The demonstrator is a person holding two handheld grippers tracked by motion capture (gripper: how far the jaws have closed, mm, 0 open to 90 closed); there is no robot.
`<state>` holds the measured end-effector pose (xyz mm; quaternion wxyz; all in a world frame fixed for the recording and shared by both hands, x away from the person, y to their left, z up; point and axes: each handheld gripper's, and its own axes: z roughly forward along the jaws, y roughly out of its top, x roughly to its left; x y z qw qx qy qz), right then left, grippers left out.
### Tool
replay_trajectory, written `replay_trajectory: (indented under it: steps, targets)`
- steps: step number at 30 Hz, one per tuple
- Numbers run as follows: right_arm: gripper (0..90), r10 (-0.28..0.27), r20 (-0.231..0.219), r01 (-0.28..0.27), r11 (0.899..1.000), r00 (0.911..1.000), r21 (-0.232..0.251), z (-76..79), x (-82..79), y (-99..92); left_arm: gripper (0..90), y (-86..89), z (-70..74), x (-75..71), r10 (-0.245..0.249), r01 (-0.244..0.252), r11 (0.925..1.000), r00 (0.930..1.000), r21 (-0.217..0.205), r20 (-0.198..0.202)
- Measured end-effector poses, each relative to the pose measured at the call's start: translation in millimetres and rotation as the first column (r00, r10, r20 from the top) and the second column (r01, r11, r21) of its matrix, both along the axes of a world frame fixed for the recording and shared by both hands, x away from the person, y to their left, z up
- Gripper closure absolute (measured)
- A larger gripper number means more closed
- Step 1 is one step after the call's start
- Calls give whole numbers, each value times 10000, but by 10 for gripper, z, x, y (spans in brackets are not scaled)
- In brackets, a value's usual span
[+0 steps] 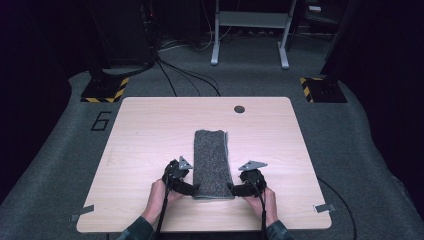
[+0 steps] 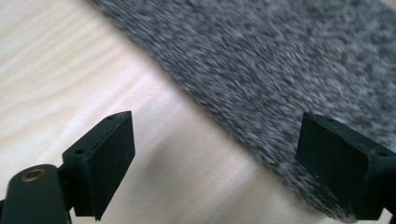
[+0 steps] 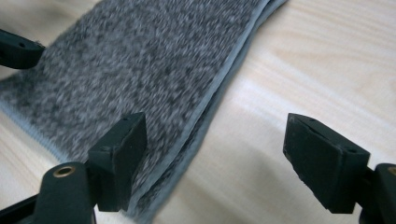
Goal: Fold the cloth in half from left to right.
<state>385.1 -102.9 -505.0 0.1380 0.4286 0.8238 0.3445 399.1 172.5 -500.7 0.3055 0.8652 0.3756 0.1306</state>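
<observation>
Pale wooden surface [image 1: 150,130], dark room, grey carpet floor [image 1: 60,150] marked "6". Folded grey fleecy cloth [image 1: 212,162] centre; left gripper [image 1: 196,188], right gripper [image 1: 231,188] jaws apart at its near corners.

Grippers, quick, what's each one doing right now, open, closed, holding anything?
Left gripper: open, holding nothing, at the grey folded cloth's near left corner.
Right gripper: open, holding nothing, straddling the cloth's right edge.
</observation>
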Motion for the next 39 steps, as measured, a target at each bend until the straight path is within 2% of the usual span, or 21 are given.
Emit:
replay_trajectory:
  steps: [1,2,3,6,7,8,12,16,21,23,25,27,28,29,30,31,32,33,37,39]
  targets:
    - [215,69,-13,-69,10000,10000,26,15,21,-10,105,38,19,44,91,-93,9997,9999,-233,-88]
    - [214,70,48,-70,10000,10000,27,37,60,-24,100,58,30,74,166,-167,9997,9999,-179,-27]
    - [204,105,69,-106,9999,9999,31,51,88,-28,89,91,41,125,327,-329,9988,9995,-358,-53]
    - [151,324,6,-324,9994,9995,-106,104,214,-36,47,162,55,246,584,-594,9971,9980,-471,-221]
    - [149,366,11,-366,9993,9993,-29,117,240,-37,27,162,55,246,584,-594,9971,9980,-471,-221]
    - [144,391,54,-391,9992,9992,-44,142,288,-47,24,207,61,322,630,-652,9958,9974,-645,-353]
    - [120,365,-132,-365,9993,9992,-14,204,438,-42,5,252,62,434,902,-926,9933,9952,-694,-370]
    - [103,422,-216,-421,9991,9989,57,247,581,-48,1,287,68,536,893,-923,9930,9950,-734,-439]
    - [67,499,-400,-501,9987,9980,-49,270,718,-35,1,307,100,652,972,-1015,9904,9940,-941,-494]
    - [64,498,-539,-501,9987,9973,-46,268,784,-3,1,306,137,707,1089,-1117,9901,9934,-845,-370]
    - [59,543,-527,-548,9985,9971,-79,266,836,18,1,310,179,803,1197,-1222,9873,9923,-1012,-310]
    - [56,664,-743,-669,9978,9950,-37,260,911,42,1,310,191,885,1219,-1257,9866,9917,-1041,-417]
    - [55,697,-674,-706,9974,9953,-116,255,948,51,0,313,193,925,1239,-1281,9849,9914,-1163,-429]
    - [53,665,-809,-673,9977,9945,-65,256,978,65,0,313,193,925,1239,-1281,9849,9914,-1163,-429]
    - [52,654,-737,-666,9977,9951,-147,255,1007,70,0,304,188,984,1366,-1420,9823,9893,-1218,-516]
    - [52,654,-737,-666,9977,9951,-147,255,1007,70,0,304,188,984,1366,-1420,9823,9893,-1218,-516]
    - [49,652,-906,-660,9978,9937,-58,252,1070,80,0,303,181,1050,1436,-1509,9790,9877,-1369,-619]
    - [49,653,-872,-661,9978,9940,-66,252,1099,82,0,295,177,1066,1492,-1544,9801,9875,-1251,-499]
    - [51,584,-920,-586,9983,9940,2,262,1184,105,1,280,176,1126,1472,-1528,9816,9875,-1144,-563]
    - [51,567,-1007,-554,9983,9933,153,249,1252,105,1,263,189,1227,1643,-1702,9773,9848,-1259,-561]
